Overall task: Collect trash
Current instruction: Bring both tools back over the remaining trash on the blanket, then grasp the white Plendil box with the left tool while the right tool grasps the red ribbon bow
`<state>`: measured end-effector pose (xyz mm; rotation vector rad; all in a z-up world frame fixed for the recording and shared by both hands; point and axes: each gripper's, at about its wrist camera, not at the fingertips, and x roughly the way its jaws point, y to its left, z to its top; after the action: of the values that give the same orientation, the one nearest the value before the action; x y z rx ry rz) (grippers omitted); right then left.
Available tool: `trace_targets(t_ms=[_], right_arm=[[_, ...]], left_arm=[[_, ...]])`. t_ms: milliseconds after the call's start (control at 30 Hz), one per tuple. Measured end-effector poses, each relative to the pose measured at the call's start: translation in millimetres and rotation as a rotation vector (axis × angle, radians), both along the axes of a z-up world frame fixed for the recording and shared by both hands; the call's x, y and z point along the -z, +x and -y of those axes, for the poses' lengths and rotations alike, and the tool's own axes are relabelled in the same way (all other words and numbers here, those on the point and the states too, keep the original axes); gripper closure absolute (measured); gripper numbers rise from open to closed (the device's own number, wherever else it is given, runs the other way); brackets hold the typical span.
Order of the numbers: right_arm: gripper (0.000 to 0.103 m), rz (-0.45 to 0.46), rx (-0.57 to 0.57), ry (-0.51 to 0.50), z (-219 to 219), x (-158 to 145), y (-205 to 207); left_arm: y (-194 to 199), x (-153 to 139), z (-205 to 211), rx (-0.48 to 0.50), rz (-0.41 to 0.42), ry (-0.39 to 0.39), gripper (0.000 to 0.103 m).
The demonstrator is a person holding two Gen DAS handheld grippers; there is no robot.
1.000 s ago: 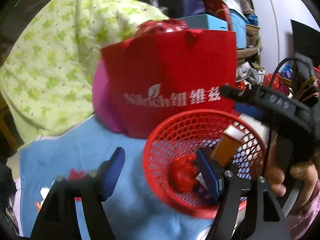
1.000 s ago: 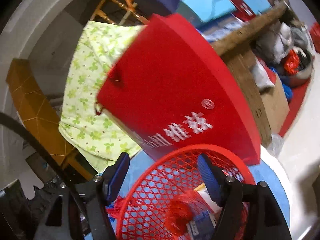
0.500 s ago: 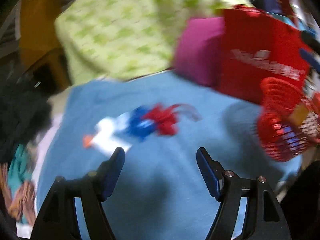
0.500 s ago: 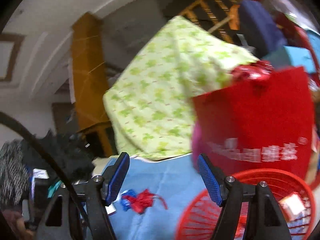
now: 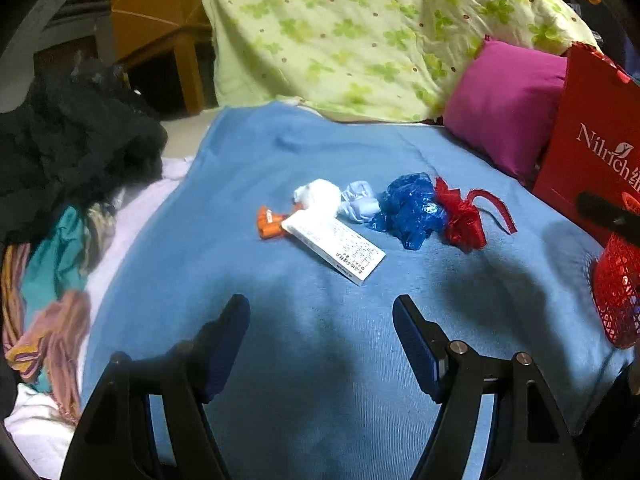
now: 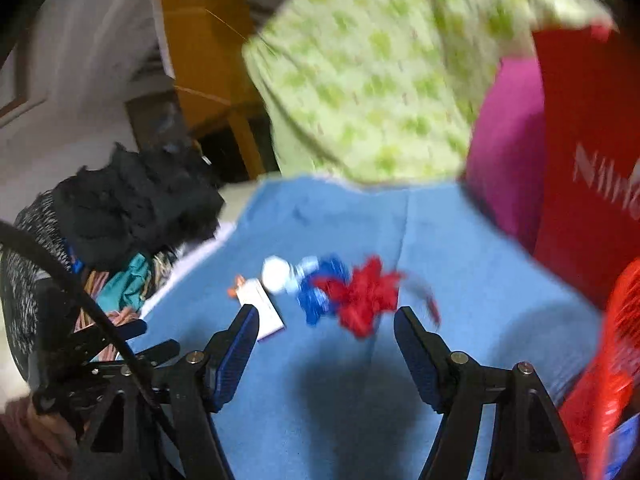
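You've swung both empty, wide-open hand-held grippers, left hand-held gripper [image 5: 321,322] and right hand-held gripper [image 6: 326,332], off the red basket [image 5: 618,300] toward mid-blanket trash; next, grasp the red wrapper [image 5: 462,220].

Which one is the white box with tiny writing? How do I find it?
Look at the blue blanket, at the row of trash in its middle. The white box lies nearest the camera: flat, long and printed, while its neighbours are crumpled.
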<state>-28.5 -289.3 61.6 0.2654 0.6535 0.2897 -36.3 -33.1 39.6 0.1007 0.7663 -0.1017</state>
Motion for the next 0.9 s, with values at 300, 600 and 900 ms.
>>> trace_targets(t_ms=[300, 600, 900], right_arm=[[0.039, -0.245, 0.033, 0.153, 22, 57, 72], [0.04, -0.29, 0.037, 0.151, 14, 78, 129], [0.052, -0.33, 0.009, 0.098, -1, 98, 157]], left_arm=[[67, 24, 4, 0.003, -0.065, -0.094, 0.028], [127, 50, 5, -0.05, -0.164, -0.235, 0.028], [156, 85, 12, -0.096, -0.273, -0.273, 0.029]])
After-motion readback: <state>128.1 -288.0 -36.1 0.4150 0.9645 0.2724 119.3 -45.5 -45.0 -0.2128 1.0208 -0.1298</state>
